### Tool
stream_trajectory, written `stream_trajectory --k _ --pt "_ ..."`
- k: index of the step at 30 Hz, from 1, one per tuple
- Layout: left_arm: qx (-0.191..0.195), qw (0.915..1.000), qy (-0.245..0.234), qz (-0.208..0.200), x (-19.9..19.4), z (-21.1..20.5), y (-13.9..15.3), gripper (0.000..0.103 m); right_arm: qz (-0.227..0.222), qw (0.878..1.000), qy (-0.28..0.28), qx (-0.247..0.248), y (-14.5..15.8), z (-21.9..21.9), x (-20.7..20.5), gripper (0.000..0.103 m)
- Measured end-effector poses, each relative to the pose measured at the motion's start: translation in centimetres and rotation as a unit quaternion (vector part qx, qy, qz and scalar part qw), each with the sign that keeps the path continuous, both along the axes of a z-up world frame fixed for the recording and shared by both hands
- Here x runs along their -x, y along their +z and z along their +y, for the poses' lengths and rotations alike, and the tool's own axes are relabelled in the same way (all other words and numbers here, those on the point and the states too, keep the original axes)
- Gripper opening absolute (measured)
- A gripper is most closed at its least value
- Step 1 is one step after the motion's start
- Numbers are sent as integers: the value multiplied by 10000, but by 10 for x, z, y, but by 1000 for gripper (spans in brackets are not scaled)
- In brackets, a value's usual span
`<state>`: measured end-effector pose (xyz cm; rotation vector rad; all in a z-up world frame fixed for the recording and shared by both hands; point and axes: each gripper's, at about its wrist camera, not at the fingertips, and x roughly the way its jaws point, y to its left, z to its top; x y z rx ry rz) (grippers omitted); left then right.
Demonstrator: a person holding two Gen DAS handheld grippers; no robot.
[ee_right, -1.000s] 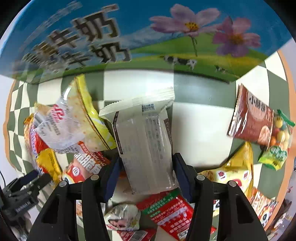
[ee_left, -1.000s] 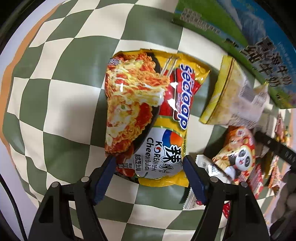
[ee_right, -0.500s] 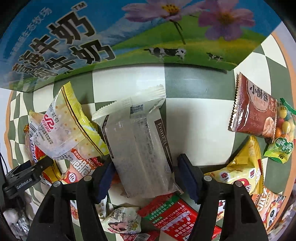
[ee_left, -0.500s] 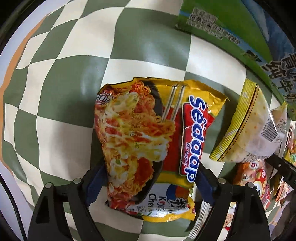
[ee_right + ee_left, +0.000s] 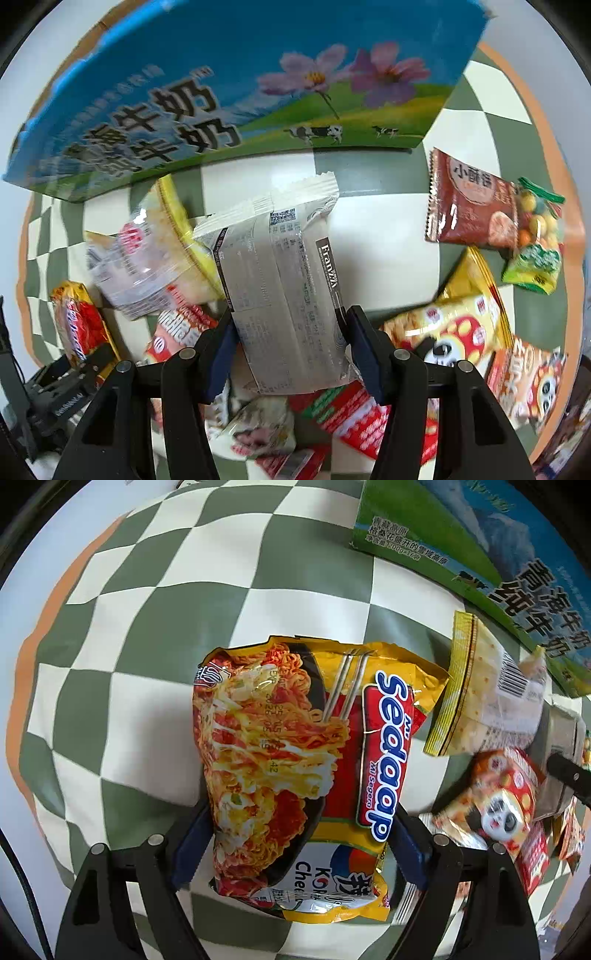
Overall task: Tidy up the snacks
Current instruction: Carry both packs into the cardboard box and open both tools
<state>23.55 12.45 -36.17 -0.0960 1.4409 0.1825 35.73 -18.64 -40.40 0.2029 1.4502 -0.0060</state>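
Left gripper (image 5: 301, 843) points down over the checkered tablecloth (image 5: 147, 657); its jaws stand wide with the lower half of a Sedaap instant noodle packet (image 5: 303, 760) between them, blue pads at both packet edges, looks like contact on each side, so I read it as a grip on the packet. The packet sits centre frame in the left wrist view, long axis running up-down. To its right is a clear cracker bag with a yellow edge (image 5: 480, 698), and below that a red-and-orange panda snack pack (image 5: 498, 801), blurred. A milk carton box (image 5: 498, 565) runs across the upper right. Right gripper (image 5: 291, 354) also points down; its jaws are closing, and a translucent Franzzi wafer pack (image 5: 280, 295) sits between the pads with both sides touching it. The wafer pack is centre frame in the right wrist view, tilted slightly left, its crimped top end near the bottom edge of the box. On the right are a brown biscuit pack (image 5: 469, 206) with a green candy bag (image 5: 535, 240) overlapping its right end, and a yellow snack bag (image 5: 458, 314) lower down. Red packets lie under the wafer pack at bottom centre, details blurred.
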Motion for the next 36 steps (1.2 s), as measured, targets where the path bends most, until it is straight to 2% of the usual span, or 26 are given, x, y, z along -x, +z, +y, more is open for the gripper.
stream_trajectory --k 1,6,10,14,18,20,25,29,32,35,36 --pt "-1 10000 -3 -15 -2 -7 6 85 -26 10000 -47 -31 6 -2 3 60" --pt "7 9998 -112 -157 1 -2 2 85 -166 9997 -164 -72 32 -15 15 60" --pt "26 9988 -286 -386 0 -6 2 85 -343 9989 -271 -170 57 -13 40 60" --pt "86 9952 -641 -736 -7 -29 30 85 -547 9975 -358 -283 96 2 72 60" --pt "298 9904 -938 -973 -29 -58 63 85 -765 9953 -381 -450 116 38 72 60" --pt "377 9879 -1061 -1071 -43 -78 81 85 -889 9937 -383 -560 132 37 67 60" --pt "751 9842 -1081 -1184 -104 -108 120 85 -1177 9889 -356 -838 171 36 31 60" --pt "947 9836 -1009 -1160 -181 -121 144 85 -1301 9868 -304 -917 192 25 -15 60" --pt "974 9855 -983 -981 -248 -130 140 85 -1245 9872 -302 -951 190 16 -63 60" --pt "972 9877 -959 -760 -294 -127 139 85 -1097 9895 -230 -914 173 16 -115 60" --pt "940 9889 -966 -625 -314 -130 125 85 -1014 9906 -204 -900 164 17 -133 60"
